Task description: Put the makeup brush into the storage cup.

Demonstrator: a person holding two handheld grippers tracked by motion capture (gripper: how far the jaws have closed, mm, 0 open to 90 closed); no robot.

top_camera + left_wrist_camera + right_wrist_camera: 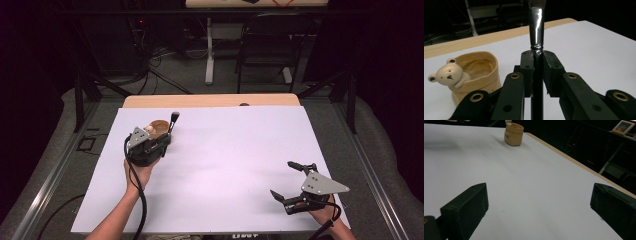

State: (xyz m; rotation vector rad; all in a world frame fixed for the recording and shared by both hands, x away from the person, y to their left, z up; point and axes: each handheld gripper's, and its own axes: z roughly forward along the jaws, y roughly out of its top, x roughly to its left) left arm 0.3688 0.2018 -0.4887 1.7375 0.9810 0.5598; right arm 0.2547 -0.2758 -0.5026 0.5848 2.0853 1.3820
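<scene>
**Brush clamped upright beside the bear pot**

The left gripper (537, 75) has its jaws closed tight on the black handle of a brush (536, 35), which stands upright between the pads, its silver ferrule rising just above the jaw tips and the bristles above that. Just to the left of those jaws, close by but not touching them, sits the pot (477, 72) with a small bear (447, 75) leaning on its rim.

The right gripper (292, 182) rests low over the white sheet (225, 165), jaws spread wide with nothing between them. The pot stands far ahead of them.
</scene>
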